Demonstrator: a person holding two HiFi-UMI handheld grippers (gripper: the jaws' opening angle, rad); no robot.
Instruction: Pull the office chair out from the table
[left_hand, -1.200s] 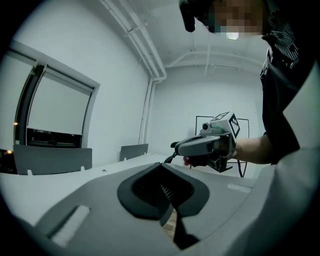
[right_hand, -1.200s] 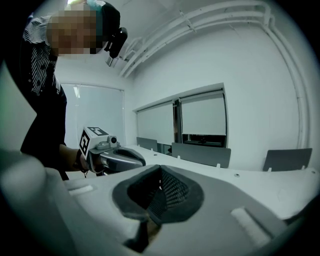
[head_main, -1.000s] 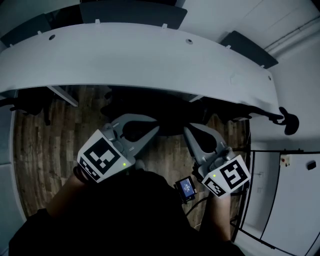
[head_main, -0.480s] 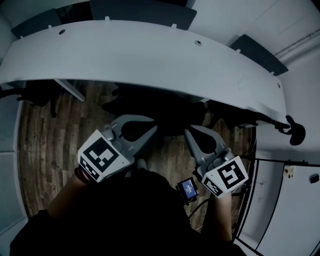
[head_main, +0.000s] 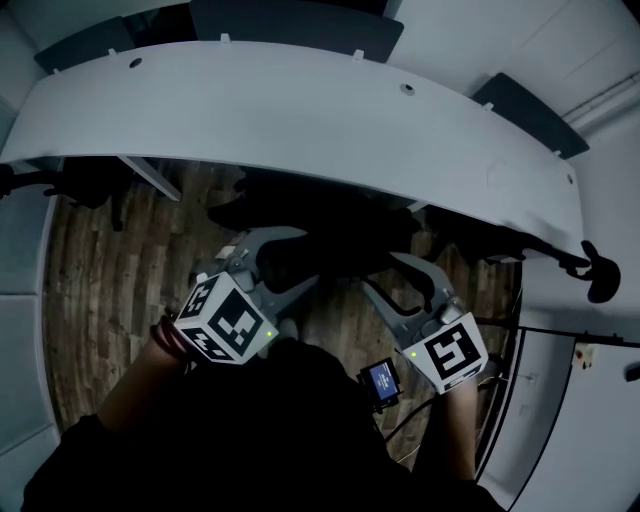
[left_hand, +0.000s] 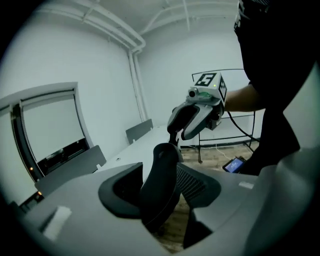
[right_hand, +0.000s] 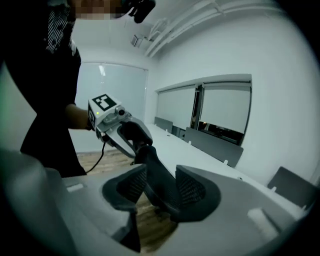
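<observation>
Black and smoothly curved, the office chair (head_main: 335, 245) sits at the near edge of the long, bowed white table (head_main: 300, 110), mostly tucked under it. The left gripper (head_main: 290, 258) and the right gripper (head_main: 385, 275) each clench a side rim of its back between ribbed grey pads (right_hand: 191, 190). Brown wood-plank floor (head_main: 95, 270) lies below the table, and pale walls (right_hand: 210, 50) stand beyond it.

Chair (head_main: 335, 240) apparently black; table (head_main: 300, 110) white; floor (head_main: 100, 285) brown wood-grain.
</observation>
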